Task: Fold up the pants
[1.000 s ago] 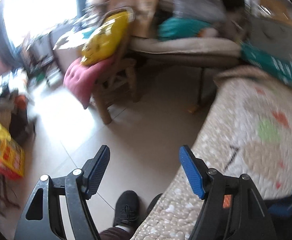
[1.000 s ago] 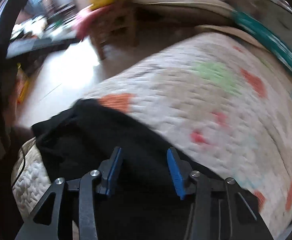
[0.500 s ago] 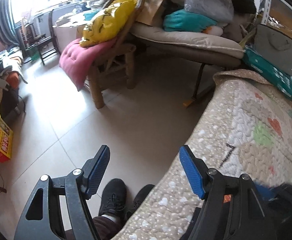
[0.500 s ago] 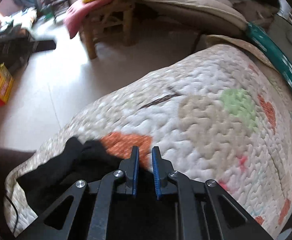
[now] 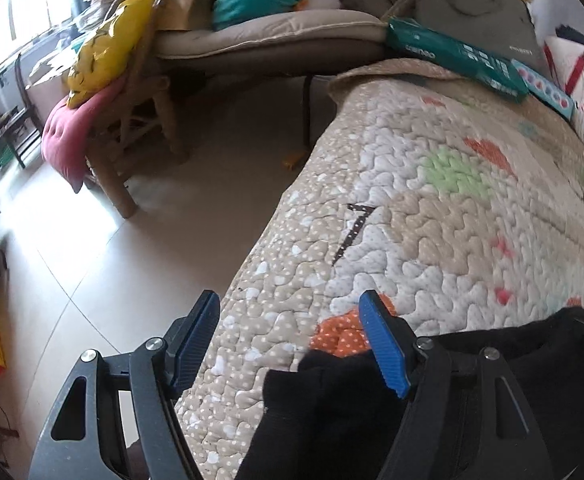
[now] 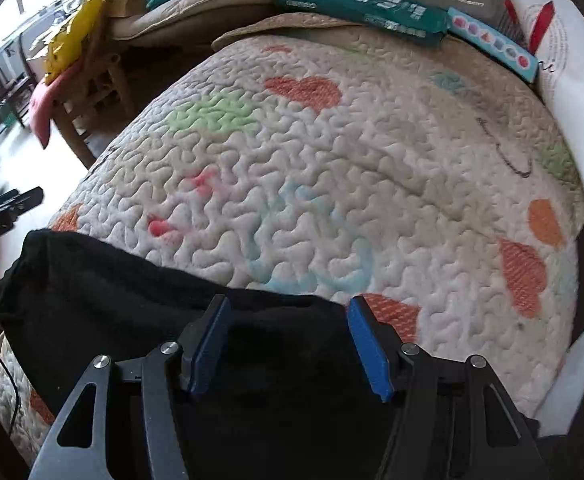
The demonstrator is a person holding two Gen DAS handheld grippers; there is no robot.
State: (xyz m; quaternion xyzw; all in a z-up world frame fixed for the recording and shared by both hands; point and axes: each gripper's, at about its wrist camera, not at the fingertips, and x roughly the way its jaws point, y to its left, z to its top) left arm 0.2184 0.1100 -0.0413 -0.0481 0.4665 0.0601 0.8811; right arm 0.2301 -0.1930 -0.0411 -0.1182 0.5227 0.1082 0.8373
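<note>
Black pants are bunched on a quilted bedspread; jaws of both grippers are held apart, the right gripper's just opened.

I see the black pants lying bunched and rumpled at the near edge of the quilted cover, their upper edge running unevenly across it. In the left wrist view the pants show one lumpy corner over an orange patch.

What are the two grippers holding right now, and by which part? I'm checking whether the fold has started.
Nothing is held. The left gripper is open over the quilt's edge; the right gripper, jaws just opened, hovers over the black pants.
</note>
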